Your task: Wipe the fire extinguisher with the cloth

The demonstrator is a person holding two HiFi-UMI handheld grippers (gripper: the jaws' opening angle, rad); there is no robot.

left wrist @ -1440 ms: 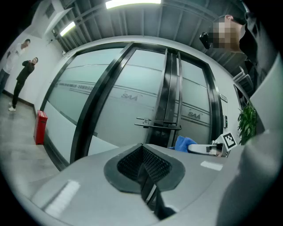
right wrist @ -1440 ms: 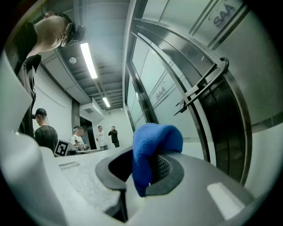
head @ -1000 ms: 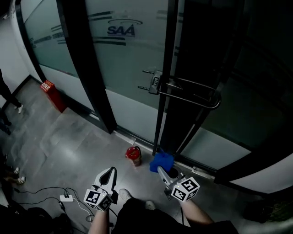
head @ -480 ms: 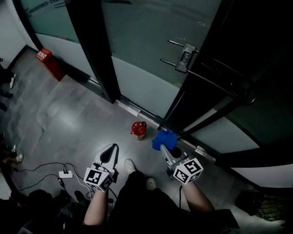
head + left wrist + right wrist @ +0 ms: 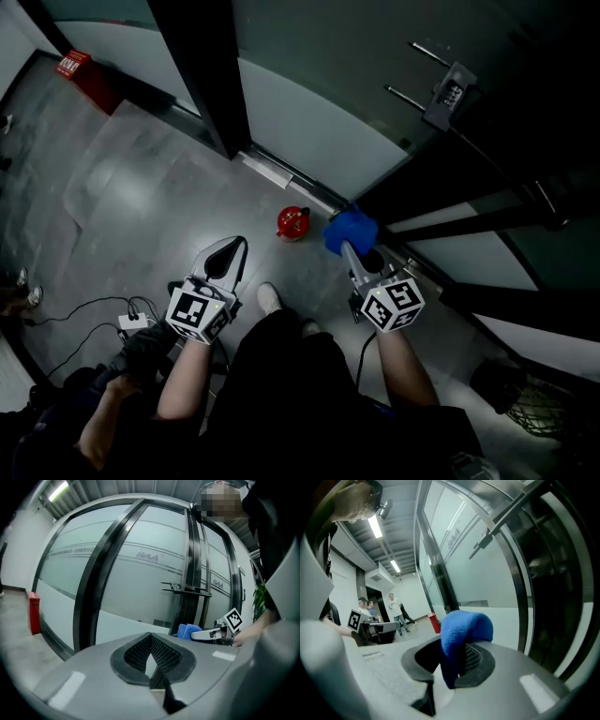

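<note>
Both of the person's arms reach forward and down, side by side, above the grey floor (image 5: 141, 206). The left claw (image 5: 232, 248) points ahead with its two sides pressed together, and there is nothing in it (image 5: 151, 637). The right claw (image 5: 347, 248) also points ahead. It pinches a fluffy blue cloth (image 5: 352, 228), which hangs folded over its tip (image 5: 464, 625).

The small red fire extinguisher (image 5: 292, 223) stands on the floor in front of the claws, close to the bottom of the frosted glass door with the black frame (image 5: 309, 122). It is in the space between the two claws, nearer the right one. The cloth is just beside it on the right, and a bit of floor shows between them.
</note>
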